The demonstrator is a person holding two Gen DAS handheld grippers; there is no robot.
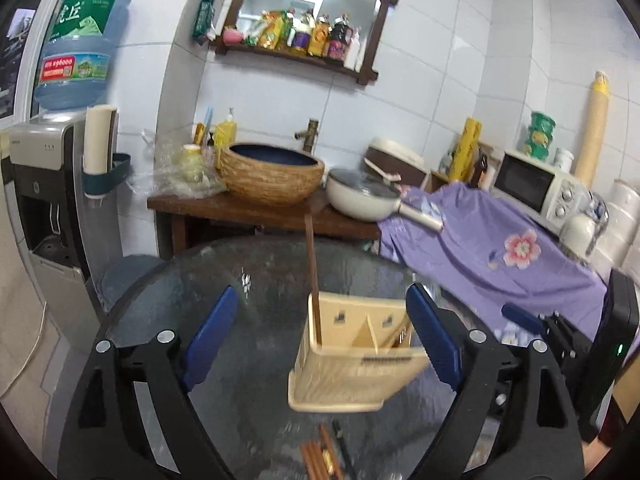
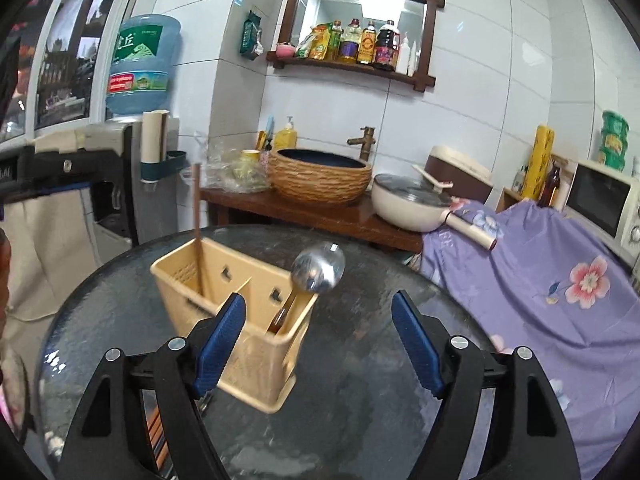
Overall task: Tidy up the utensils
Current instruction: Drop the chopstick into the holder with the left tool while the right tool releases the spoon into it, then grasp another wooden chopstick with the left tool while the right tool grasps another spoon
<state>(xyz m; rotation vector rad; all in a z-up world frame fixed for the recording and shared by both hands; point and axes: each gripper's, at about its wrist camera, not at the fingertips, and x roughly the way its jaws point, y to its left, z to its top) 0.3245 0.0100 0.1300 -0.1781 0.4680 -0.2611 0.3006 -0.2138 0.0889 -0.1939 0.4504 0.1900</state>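
While both jaws are held wide and empty, beige utensil holder (image 1: 352, 356) is seen ahead of left gripper (image 1: 320, 340), chopstick (image 1: 313, 272) upright inside; spoon (image 2: 318, 272) is propped ahead of right gripper (image 2: 318, 344)

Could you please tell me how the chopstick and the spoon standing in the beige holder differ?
The chopstick is a thin, dark brown stick; the spoon ends in a shiny round metal bowl. The chopstick stands nearly upright in the left compartment of the holder; the spoon leans rightward in the right compartment. Both rise above the rim, and neither gripper holds them.
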